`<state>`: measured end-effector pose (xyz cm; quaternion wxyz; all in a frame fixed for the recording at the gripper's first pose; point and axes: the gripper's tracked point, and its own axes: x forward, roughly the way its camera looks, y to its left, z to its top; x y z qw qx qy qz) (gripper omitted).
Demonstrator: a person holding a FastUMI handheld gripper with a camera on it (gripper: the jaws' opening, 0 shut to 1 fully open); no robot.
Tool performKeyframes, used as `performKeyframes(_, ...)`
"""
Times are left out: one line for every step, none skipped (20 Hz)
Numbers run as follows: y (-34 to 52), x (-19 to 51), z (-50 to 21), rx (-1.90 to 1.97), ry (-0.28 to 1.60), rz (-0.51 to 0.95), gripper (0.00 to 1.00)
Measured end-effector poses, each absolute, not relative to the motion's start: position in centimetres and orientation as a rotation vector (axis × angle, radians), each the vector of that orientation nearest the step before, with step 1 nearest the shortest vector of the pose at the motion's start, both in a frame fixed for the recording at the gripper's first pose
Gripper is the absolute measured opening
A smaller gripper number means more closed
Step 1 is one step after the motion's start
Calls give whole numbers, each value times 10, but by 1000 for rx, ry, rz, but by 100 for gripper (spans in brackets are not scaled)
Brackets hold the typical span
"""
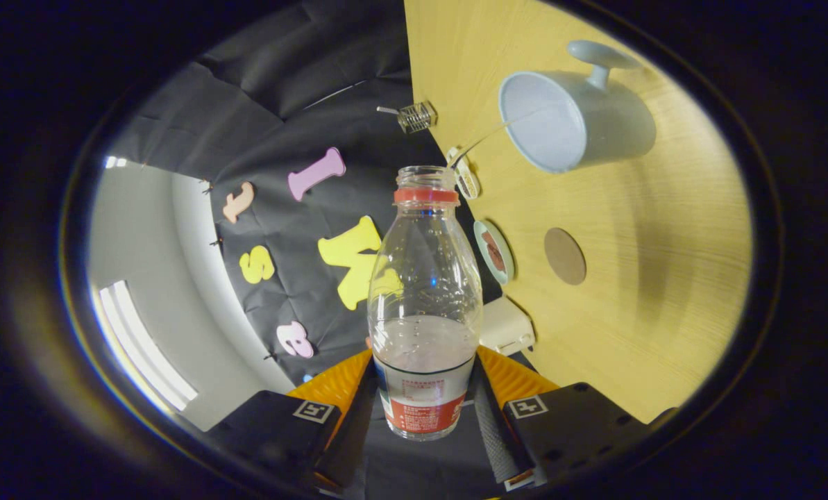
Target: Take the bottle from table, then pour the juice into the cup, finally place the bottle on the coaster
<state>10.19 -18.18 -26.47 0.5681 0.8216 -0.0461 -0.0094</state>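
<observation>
- Clear plastic bottle (424, 305), uncapped with a red neck ring, sits between the gripper (424, 410) fingers, which press on its labelled lower part from both sides; pale liquid fills its lower portion.
- Beyond the bottle's mouth, a grey-blue cup (573, 118) stands on the wooden table (663, 278), apart from the bottle.
- Beside the bottle's shoulder, a round brown coaster (565, 255) lies bare on the table.

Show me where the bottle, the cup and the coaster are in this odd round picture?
bottle (424, 292): gripper view, clear middle of its body, held between the gripper (424, 410) fingers.
cup (615, 118): gripper view, its outer side wall, beyond the bottle's mouth.
coaster (565, 256): gripper view, centre of the brown disc on the table.
</observation>
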Motion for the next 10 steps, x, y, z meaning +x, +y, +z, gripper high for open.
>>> performKeyframes(-182,101,-264,1936,-112,-22,76)
performKeyframes(-183,101,-264,1943,-118,-20,75)
performKeyframes(-183,102,-264,1947,-120,-19,75)
performKeyframes(-183,102,-263,1951,-120,-18,76)
performKeyframes(-182,103,-263,1954,-122,-17,76)
performKeyframes(-183,102,-262,1959,-123,-18,75)
performKeyframes(-184,104,-262,1962,-125,-16,75)
performKeyframes(-180,105,-261,1965,-126,-17,75)
performKeyframes(-179,105,-260,1972,-126,-18,75)
performKeyframes(-178,108,-259,1980,-129,-17,75)
